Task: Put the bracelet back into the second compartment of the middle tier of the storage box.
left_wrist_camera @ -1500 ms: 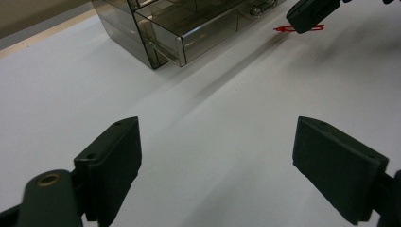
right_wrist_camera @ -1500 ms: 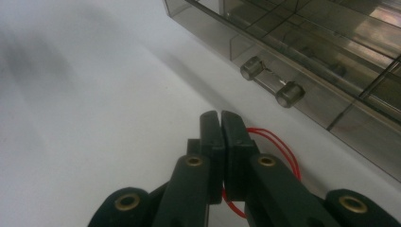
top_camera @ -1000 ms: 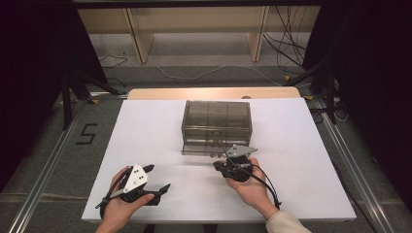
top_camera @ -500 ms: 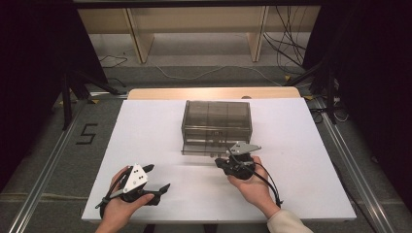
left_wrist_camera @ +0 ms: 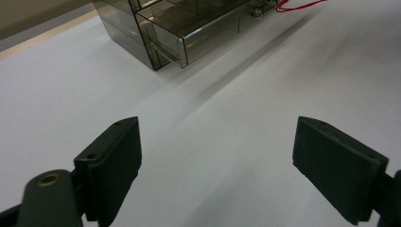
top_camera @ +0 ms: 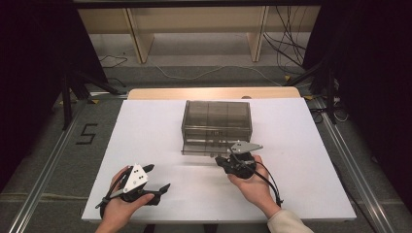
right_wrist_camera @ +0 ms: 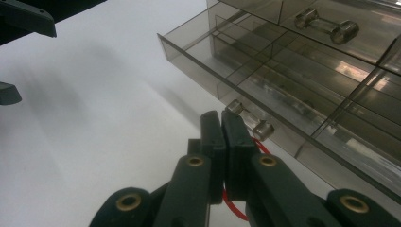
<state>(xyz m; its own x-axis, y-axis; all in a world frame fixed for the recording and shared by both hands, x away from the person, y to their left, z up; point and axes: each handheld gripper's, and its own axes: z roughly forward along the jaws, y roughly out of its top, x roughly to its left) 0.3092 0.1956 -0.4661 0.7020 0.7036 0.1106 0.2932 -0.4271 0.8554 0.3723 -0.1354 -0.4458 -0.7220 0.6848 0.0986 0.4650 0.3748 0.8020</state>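
Step in hand: drawer [top_camera: 206, 146] part-open. Right gripper [right_wrist_camera: 222, 124] jaws clenched empty beside handle [right_wrist_camera: 249, 120]; regrip next. Left gripper [left_wrist_camera: 217, 165] released.

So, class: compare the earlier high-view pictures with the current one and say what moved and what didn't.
The right gripper edged slightly forward toward the open bottom drawer of the smoky plastic drawer box, jaws shut. Nothing was visibly picked up or released. The left gripper stayed open and parked; the box and drawer did not shift.

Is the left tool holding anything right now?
No, the left tool has its jaws wide apart over bare white table, nothing between them.
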